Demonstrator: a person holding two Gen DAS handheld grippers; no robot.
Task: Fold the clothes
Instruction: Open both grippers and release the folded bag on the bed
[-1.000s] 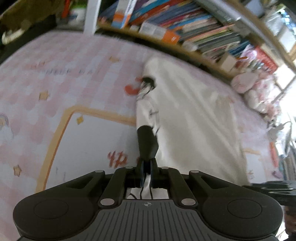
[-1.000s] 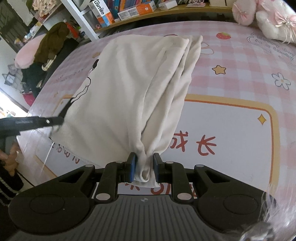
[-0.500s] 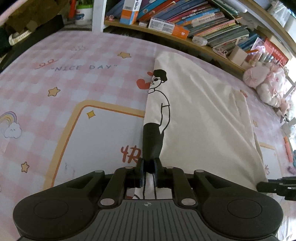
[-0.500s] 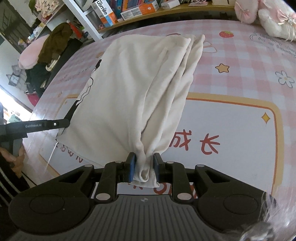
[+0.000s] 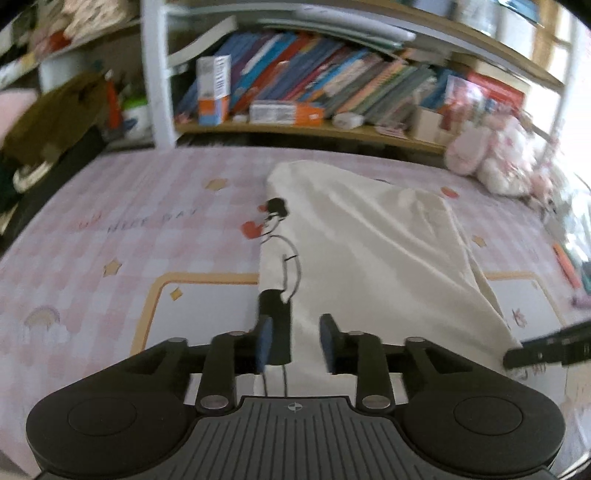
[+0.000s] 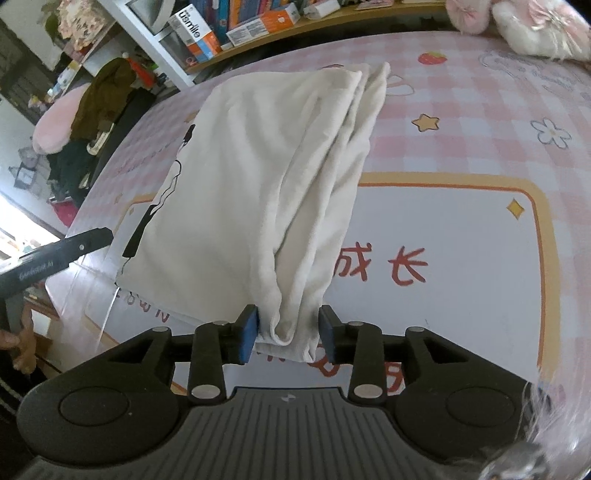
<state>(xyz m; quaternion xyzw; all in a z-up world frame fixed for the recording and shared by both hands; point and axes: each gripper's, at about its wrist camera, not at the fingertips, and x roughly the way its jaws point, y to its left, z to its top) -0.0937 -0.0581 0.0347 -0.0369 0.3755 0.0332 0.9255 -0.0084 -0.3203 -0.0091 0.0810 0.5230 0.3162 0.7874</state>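
Observation:
A white T-shirt (image 5: 369, 258) with a cartoon figure printed along its left edge lies folded lengthwise on the pink checked mat (image 5: 110, 229). My left gripper (image 5: 295, 332) is at the shirt's near left corner. Its jaws are opening, with the printed edge between the pads but not pinched. In the right wrist view the same shirt (image 6: 258, 166) bunches into folds at its near right corner. My right gripper (image 6: 288, 321) straddles that bunch with its jaws opening, and a gap shows at the right pad. A finger of the left gripper (image 6: 66, 251) shows at the left.
A bookshelf (image 5: 295, 85) packed with books and boxes runs behind the mat. Pink plush toys (image 6: 535, 29) sit at the far right corner. A brown garment (image 6: 107, 92) and a pink cushion lie beyond the left edge. A person's hand (image 6: 22, 350) is at the lower left.
Both grippers were shut on the shirt's near corners; their jaws have since parted and the cloth lies loose. The left gripper has moved and its view now takes in more of the shelf.

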